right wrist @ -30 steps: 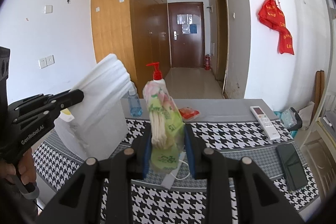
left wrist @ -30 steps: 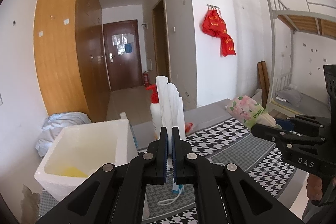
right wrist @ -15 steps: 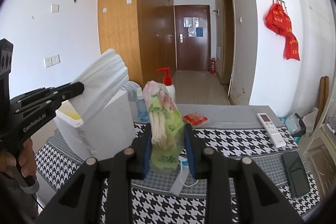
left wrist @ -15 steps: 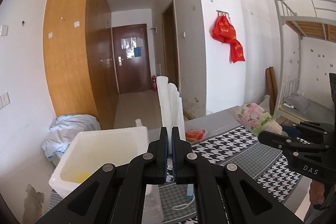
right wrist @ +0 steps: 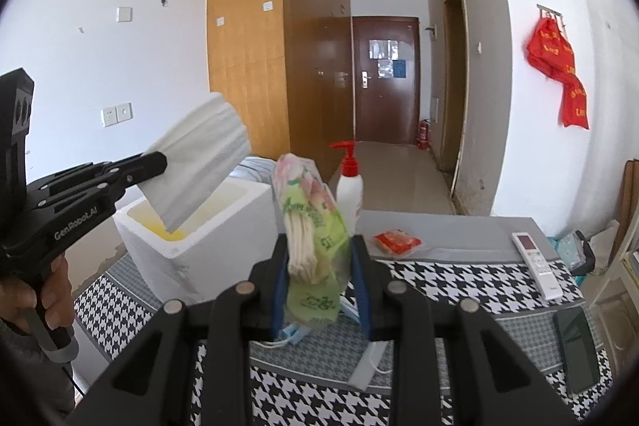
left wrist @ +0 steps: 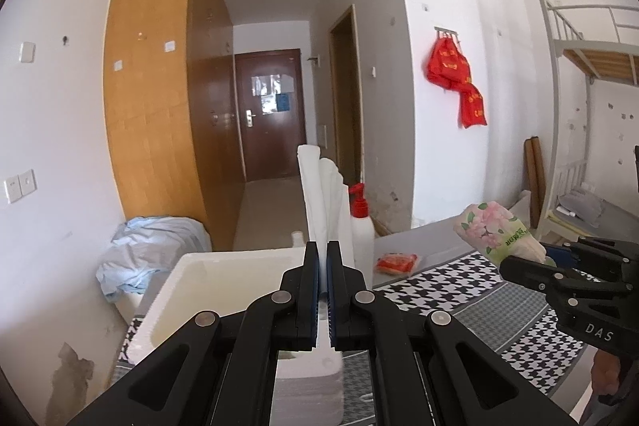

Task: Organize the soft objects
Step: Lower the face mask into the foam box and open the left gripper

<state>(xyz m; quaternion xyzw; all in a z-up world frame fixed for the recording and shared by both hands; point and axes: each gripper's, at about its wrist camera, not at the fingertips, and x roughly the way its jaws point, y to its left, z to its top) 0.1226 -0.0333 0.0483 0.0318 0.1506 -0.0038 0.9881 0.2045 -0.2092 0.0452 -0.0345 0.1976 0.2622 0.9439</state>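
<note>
Right wrist view: my right claw (right wrist: 319,278) is clamped on a flowered tissue pack (right wrist: 313,226) above the checked surface (right wrist: 459,278). My left claw (right wrist: 159,160) pinches a white folded cloth (right wrist: 199,158) tight — held over the foam box (right wrist: 207,238).

So the foam box (right wrist: 191,230) sits at the table's (right wrist: 459,238) left end, pump bottle (right wrist: 349,186) just right of it at the back. Snack packet (right wrist: 397,240) lies right of the bottle, remote (right wrist: 537,264) further right, phone (right wrist: 577,348) nearer the front edge.
</note>
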